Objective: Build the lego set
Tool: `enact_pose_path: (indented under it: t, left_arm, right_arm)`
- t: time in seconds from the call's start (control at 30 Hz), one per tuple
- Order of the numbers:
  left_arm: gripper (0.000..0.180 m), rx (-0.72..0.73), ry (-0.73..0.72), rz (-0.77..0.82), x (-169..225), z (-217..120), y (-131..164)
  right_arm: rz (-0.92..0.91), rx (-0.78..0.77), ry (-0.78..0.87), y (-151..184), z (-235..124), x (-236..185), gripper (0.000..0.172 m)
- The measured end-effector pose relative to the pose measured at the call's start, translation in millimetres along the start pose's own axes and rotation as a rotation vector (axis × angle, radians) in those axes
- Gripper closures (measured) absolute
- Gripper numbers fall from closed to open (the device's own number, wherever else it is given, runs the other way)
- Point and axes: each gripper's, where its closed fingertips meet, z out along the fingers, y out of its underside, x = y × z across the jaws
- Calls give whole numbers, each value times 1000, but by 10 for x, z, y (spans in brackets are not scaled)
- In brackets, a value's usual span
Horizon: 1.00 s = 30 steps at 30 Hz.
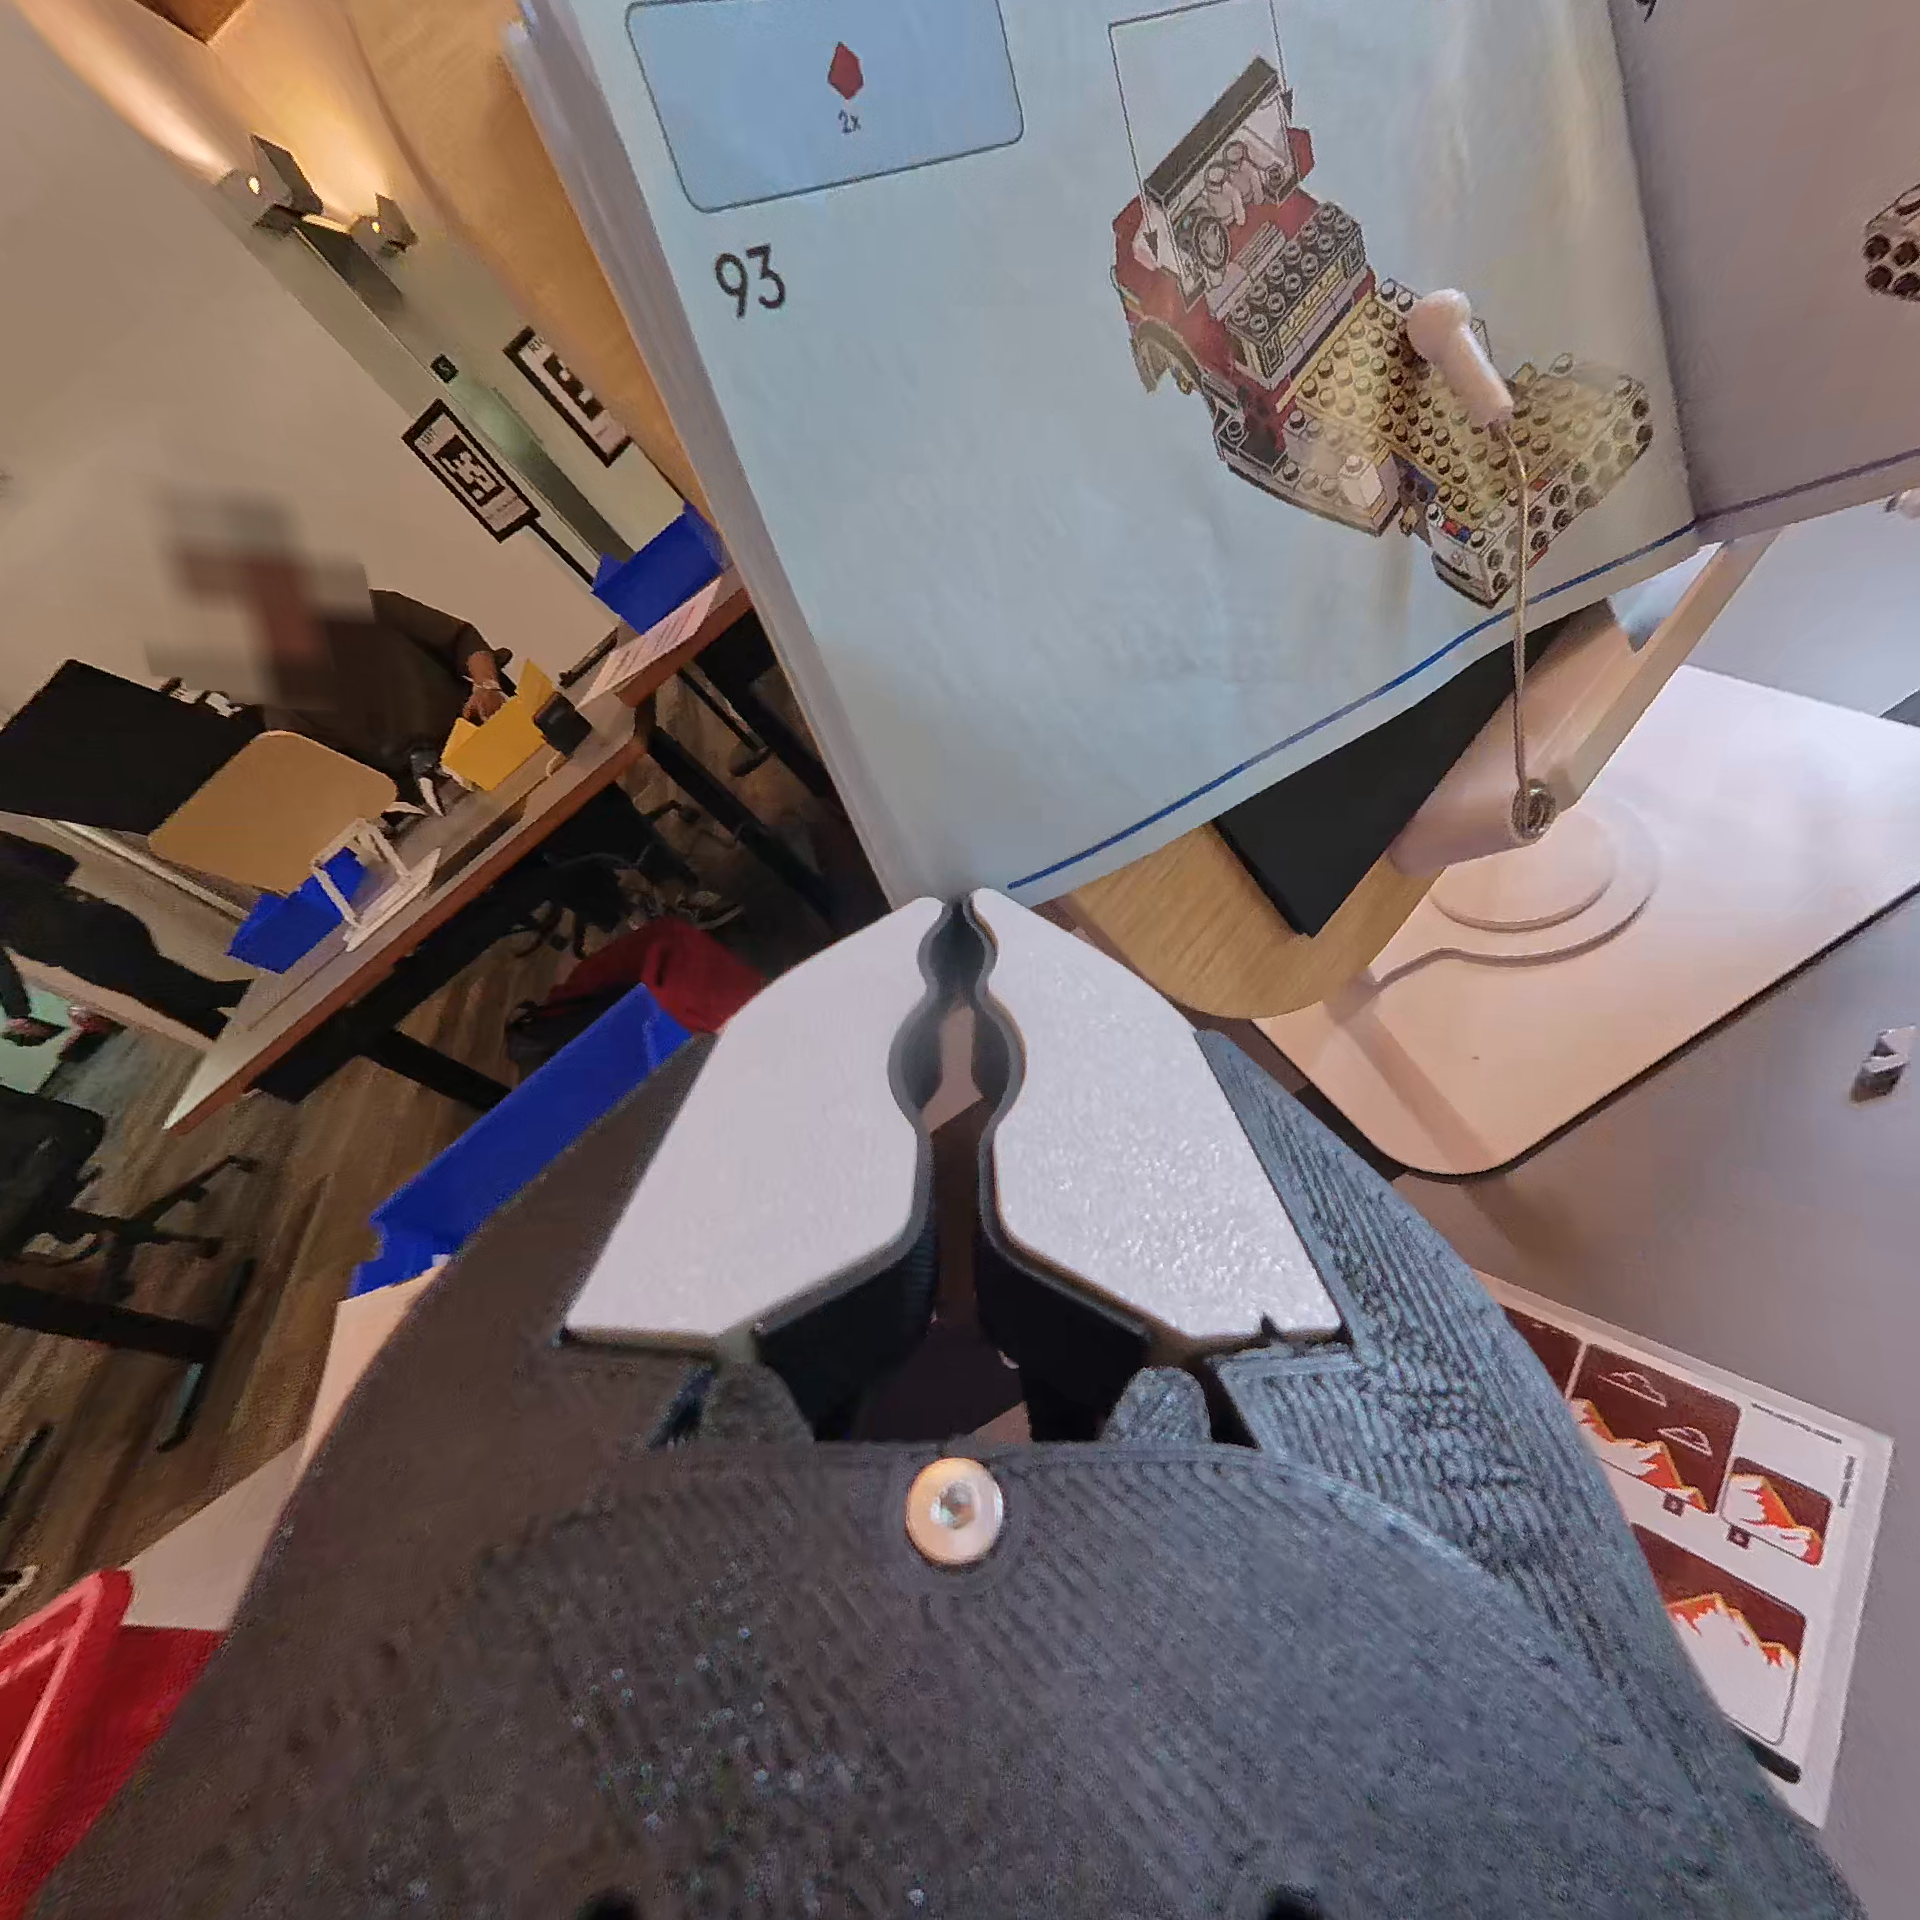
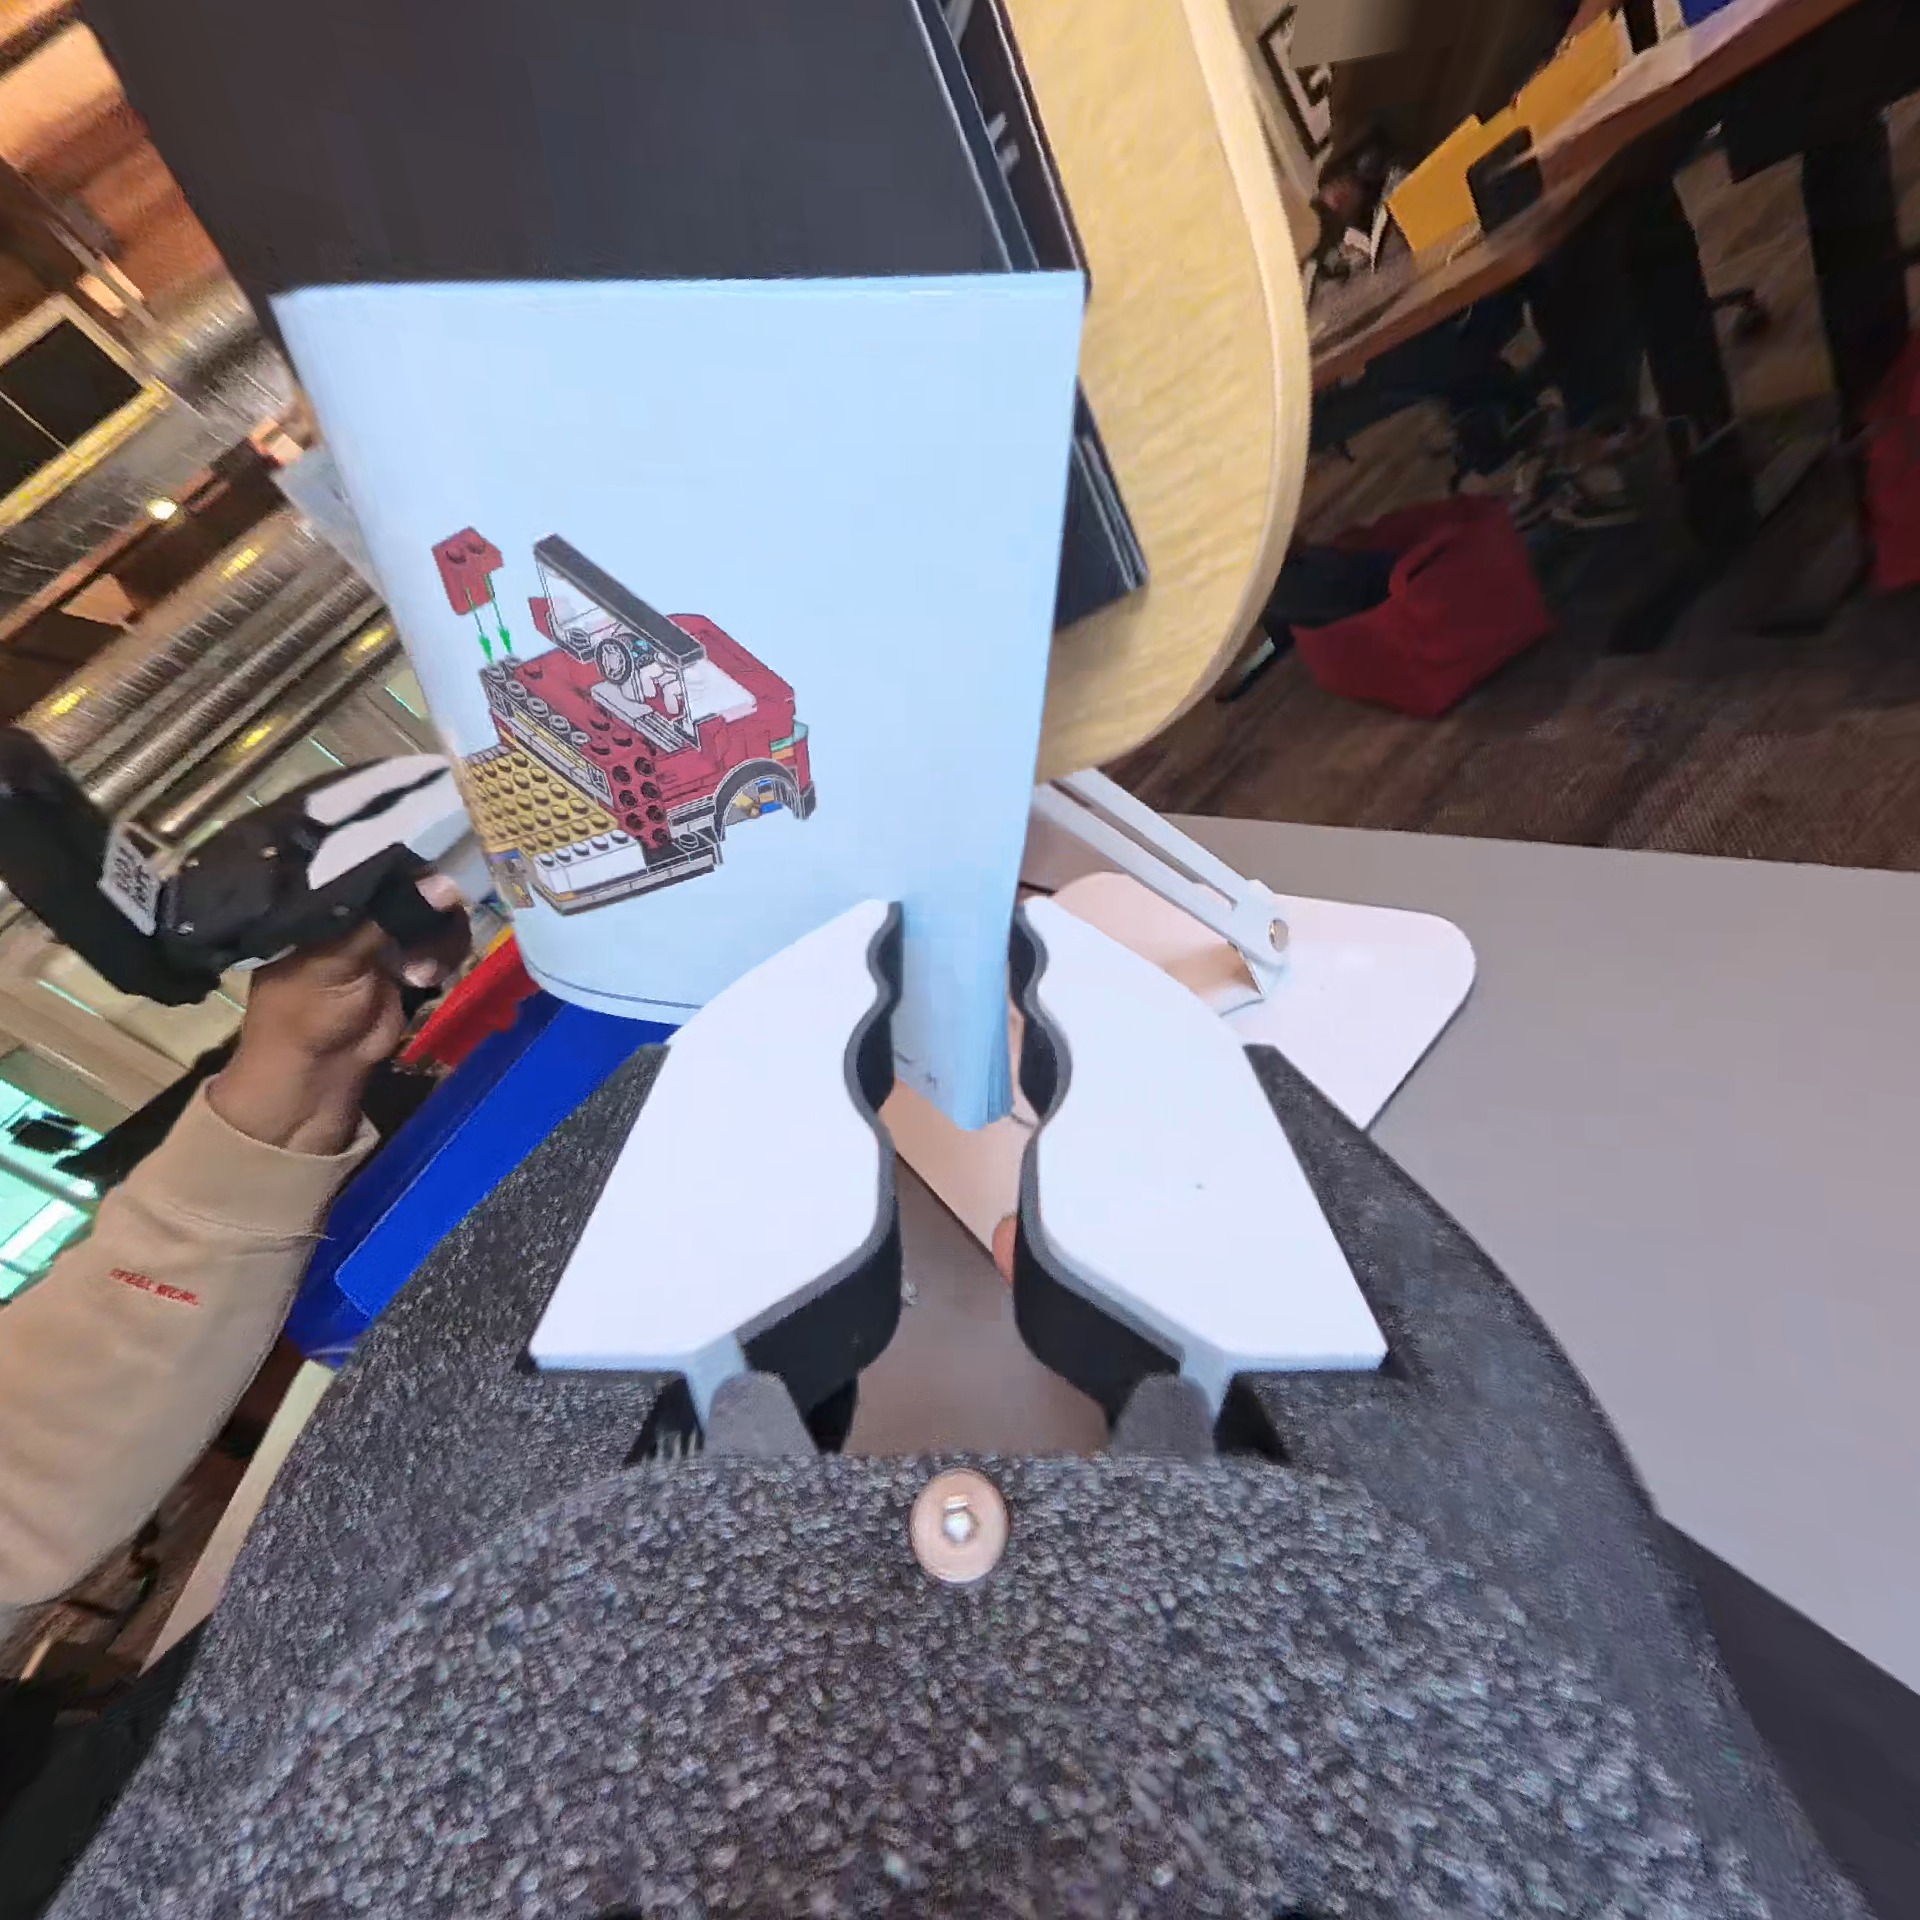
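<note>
Right tool (image 2: pixel 956 997) straddles a sheaf of booklet (image 2: pixel 727 499) pages, pads not plainly pressing: released. Left tool (image 1: pixel 964 914), clenched, pinches a page corner, curling it off the stand (image 2: pixel 1351 956) that props the booklet upright on the bench (image 2: pixel 1662 1039).

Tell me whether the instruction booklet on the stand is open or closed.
Open. The instruction booklet stands on its stand with illustrated inner pages showing; one page bows leftward toward the left gripper, the remaining pages sit between the right gripper's fingers.
</note>
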Motion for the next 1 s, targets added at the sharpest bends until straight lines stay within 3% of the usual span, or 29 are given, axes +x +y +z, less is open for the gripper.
enact_pose_path:
  t: [0.1,0.3,0.5,0.87,1.0]
  left_arm:
    - [180,9,42,-70,29,-2,28]
    - [180,-2,79,-132,86,0,85]
    - [180,-40,105,-140,230,-1,165]
    - [180,-107,182,-133,523,-57,360]
    - [173,-47,184,-201,447,-181,223]
  right_arm:
    - [-101,49,61,-224,-106,6,167]
    - [-379,3,251,-682,-149,2,168]
    - [-619,-88,399,-927,-13,42,167]
    - [-765,2,509,-1205,-55,34,166]
    - [-759,1,509,-1101,-70,122,161]
